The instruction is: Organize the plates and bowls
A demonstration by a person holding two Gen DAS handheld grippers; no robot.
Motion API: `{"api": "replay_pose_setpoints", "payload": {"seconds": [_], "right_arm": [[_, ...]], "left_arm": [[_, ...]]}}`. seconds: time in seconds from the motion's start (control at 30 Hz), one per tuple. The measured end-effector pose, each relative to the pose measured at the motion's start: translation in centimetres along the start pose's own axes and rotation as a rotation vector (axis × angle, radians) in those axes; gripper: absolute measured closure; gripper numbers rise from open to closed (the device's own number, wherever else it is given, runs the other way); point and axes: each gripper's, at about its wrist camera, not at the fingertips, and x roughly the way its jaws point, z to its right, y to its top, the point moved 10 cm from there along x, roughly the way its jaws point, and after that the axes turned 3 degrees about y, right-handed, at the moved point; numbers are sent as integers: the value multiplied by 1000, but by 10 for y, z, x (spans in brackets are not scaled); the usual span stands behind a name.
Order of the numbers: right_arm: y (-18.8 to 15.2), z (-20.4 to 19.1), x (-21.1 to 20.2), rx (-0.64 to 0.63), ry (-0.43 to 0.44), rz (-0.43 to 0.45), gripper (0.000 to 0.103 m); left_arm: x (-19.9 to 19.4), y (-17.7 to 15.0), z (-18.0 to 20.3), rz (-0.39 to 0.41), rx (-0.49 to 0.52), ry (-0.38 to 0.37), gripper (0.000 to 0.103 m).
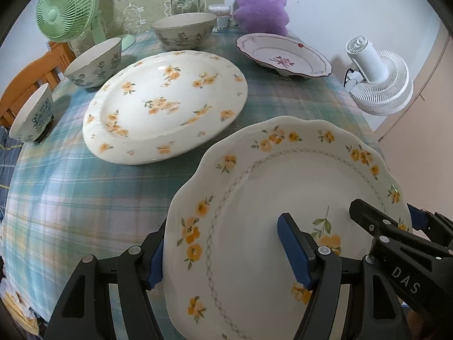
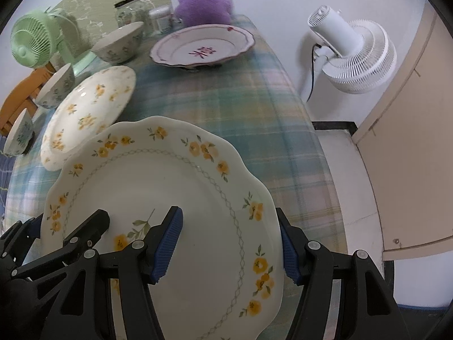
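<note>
A scalloped white plate with yellow flowers (image 1: 254,198) (image 2: 170,175) hangs above the plaid tablecloth (image 1: 70,198), held from both sides. My left gripper (image 1: 223,255) is shut on its left rim, one pad outside the edge and one on the plate's face. My right gripper (image 2: 228,248) is shut on the right rim the same way. Beyond it lie an oval yellow-flowered platter (image 1: 167,104) (image 2: 85,113) and a pink-rimmed plate (image 1: 283,56) (image 2: 202,46). Three blue-flowered bowls stand at the left: large (image 1: 184,29), middle (image 1: 94,63), small (image 1: 31,116).
At the back stand a green fan (image 1: 66,5), a glass jar (image 1: 187,0) and a purple plush (image 1: 260,2). A white fan (image 1: 379,76) stands off the table's right edge, by the wall. A wooden chair (image 1: 25,79) is at the left.
</note>
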Motion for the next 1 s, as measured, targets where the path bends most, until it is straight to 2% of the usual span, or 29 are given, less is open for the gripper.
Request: {"api": "replay_pose_setpoints", "payload": {"seconds": [0.53, 0.67, 0.73, 0.8, 0.83, 1.0], "right_arm": [[4, 14, 21, 30, 14, -19, 37], [5, 16, 22, 35, 23, -18, 37], [7, 15, 20, 42, 52, -4, 37], [7, 16, 20, 50, 76, -4, 37], [7, 17, 20, 50, 72, -8, 37], [13, 15, 10, 37, 64, 5, 35]], "left_arm": [[22, 8, 6, -19, -22, 1, 30], [20, 8, 6, -20, 0, 26, 28], [19, 6, 6, -32, 15, 46, 24], [20, 3, 2, -62, -8, 39, 12], [19, 1, 1, -76, -22, 27, 9], [-1, 2, 4, -32, 12, 23, 2]]}}
